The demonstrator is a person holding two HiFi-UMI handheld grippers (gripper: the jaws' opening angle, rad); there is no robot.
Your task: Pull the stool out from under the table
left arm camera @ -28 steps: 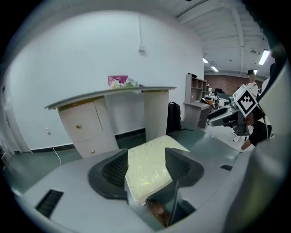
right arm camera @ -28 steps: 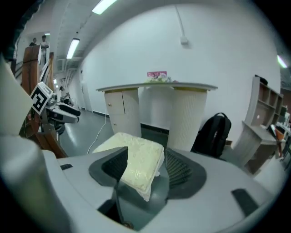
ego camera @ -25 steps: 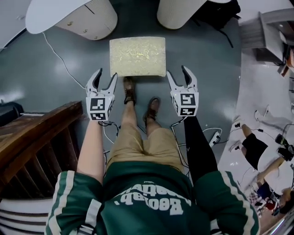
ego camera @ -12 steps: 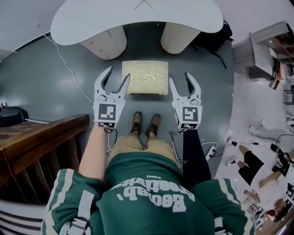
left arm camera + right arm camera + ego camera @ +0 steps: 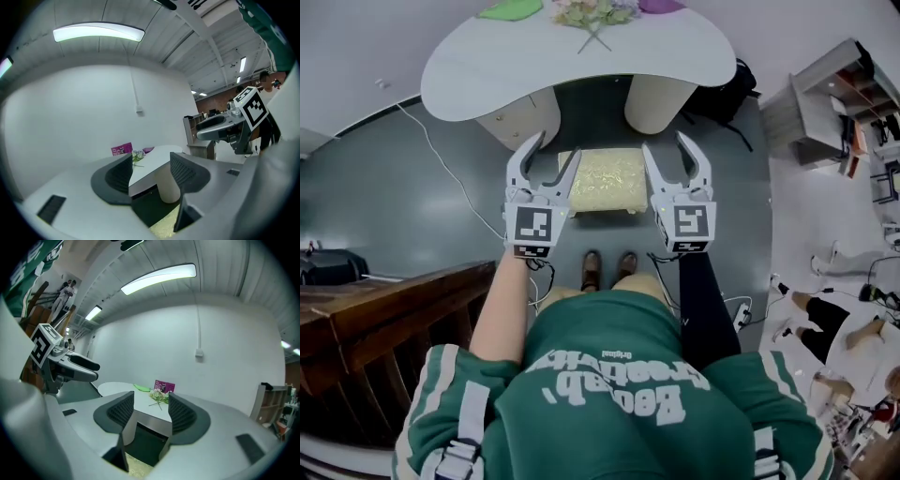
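Observation:
The stool [image 5: 605, 183], with a pale yellow patterned cushion, stands on the grey floor just in front of the two pedestals of the white curved table [image 5: 581, 56]. My left gripper [image 5: 553, 148] and right gripper [image 5: 666, 143] hang high above the floor, one on each side of the stool in the head view, touching nothing. Both are open and empty. The right jaws have just been closing a little, with nothing between them. The left gripper view looks past its gripper [image 5: 150, 173] at the table [image 5: 154, 161], with a corner of the stool [image 5: 164, 227] below. In the right gripper view, its gripper [image 5: 147, 413] faces the table [image 5: 145, 397] too.
Flowers [image 5: 591, 11] and coloured items lie on the table's far side. A dark wooden bench [image 5: 375, 309] stands at the left. A cable [image 5: 441, 155] and a power strip [image 5: 739, 314] lie on the floor. A black bag [image 5: 722, 89], shelves [image 5: 816, 103] and people [image 5: 825, 319] are at the right.
Both grippers have risen well away from the floor and now point nearly level. The head view has pulled back, so the whole table shows. The stool has stayed where it was.

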